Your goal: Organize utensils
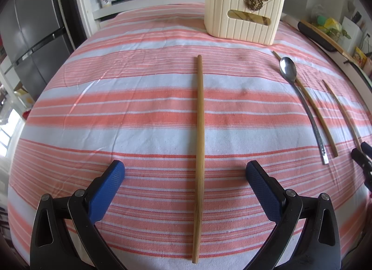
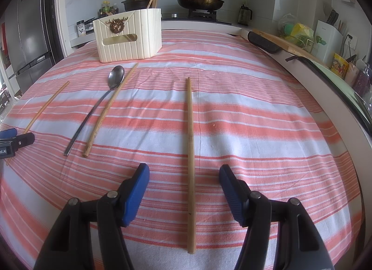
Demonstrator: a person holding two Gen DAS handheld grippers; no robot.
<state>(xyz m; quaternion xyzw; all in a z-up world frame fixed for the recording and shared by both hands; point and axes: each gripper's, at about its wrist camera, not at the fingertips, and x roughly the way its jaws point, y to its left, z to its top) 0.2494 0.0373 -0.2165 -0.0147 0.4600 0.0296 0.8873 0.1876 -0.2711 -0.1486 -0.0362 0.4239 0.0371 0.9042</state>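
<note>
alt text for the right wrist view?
The open right gripper straddles a wooden chopstick lying on the striped tablecloth. To the left lie a metal spoon and two more chopsticks, before a cream utensil holder.

bare striped cloth [image 2: 255, 111] right of chopstick [image 2: 190, 130], holder [image 2: 130, 37] blocking far left

My left black plastic two-finger gripper [image 1: 185, 172] carries blue, fine-textured pads [image 1: 105, 193] on angular arms with triangular cut-outs and round silver pivot screws. My right black plastic two-finger gripper [image 2: 184, 175] matches, with its blue pads [image 2: 136, 191] ribbed.
</note>
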